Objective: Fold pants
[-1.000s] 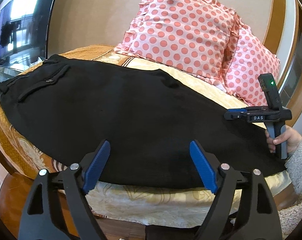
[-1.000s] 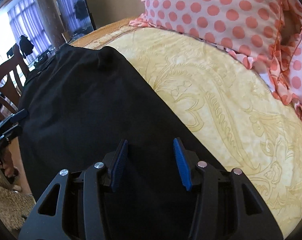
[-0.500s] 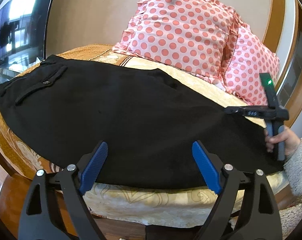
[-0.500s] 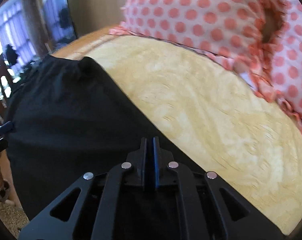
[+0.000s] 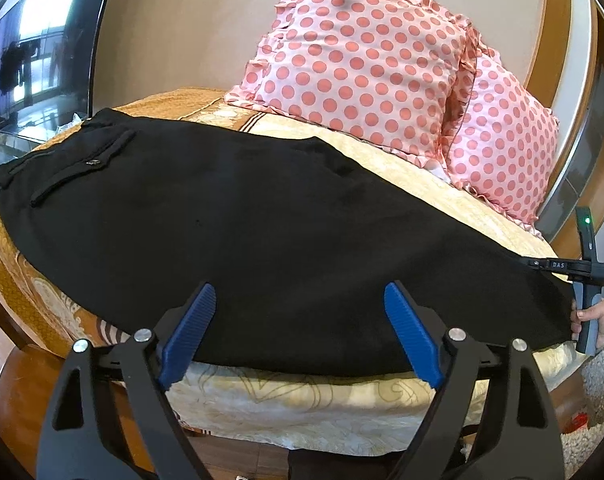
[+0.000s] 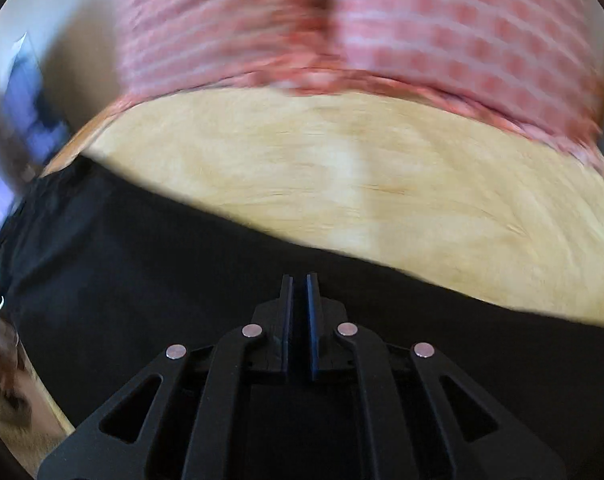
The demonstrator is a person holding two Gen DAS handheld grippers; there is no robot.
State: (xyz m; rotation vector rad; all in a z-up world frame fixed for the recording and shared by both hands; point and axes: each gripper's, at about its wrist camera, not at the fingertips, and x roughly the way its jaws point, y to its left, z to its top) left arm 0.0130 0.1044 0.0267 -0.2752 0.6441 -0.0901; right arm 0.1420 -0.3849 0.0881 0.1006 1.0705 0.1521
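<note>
Black pants (image 5: 261,232) lie flat along the bed, waistband and pocket at the far left, leg ends at the right. My left gripper (image 5: 299,300) is open and empty, hovering over the near edge of the pants at mid-length. My right gripper (image 6: 297,280) has its jaws nearly closed over the leg end of the pants (image 6: 181,280); the view is blurred and I cannot see whether cloth is pinched between them. The right gripper also shows in the left wrist view (image 5: 542,265), at the far corner of the leg end, held by a hand.
The bed has a yellow patterned cover (image 5: 322,396). Two pink polka-dot pillows (image 5: 362,60) stand at the back against the wall. A dark TV screen (image 5: 37,48) is at the far left. Wooden floor (image 5: 13,380) lies below the bed's near edge.
My right gripper closed from open over the leg end, then swung round toward the pillows. In the left wrist view it shifted right. My left gripper stayed open and barely moved.
</note>
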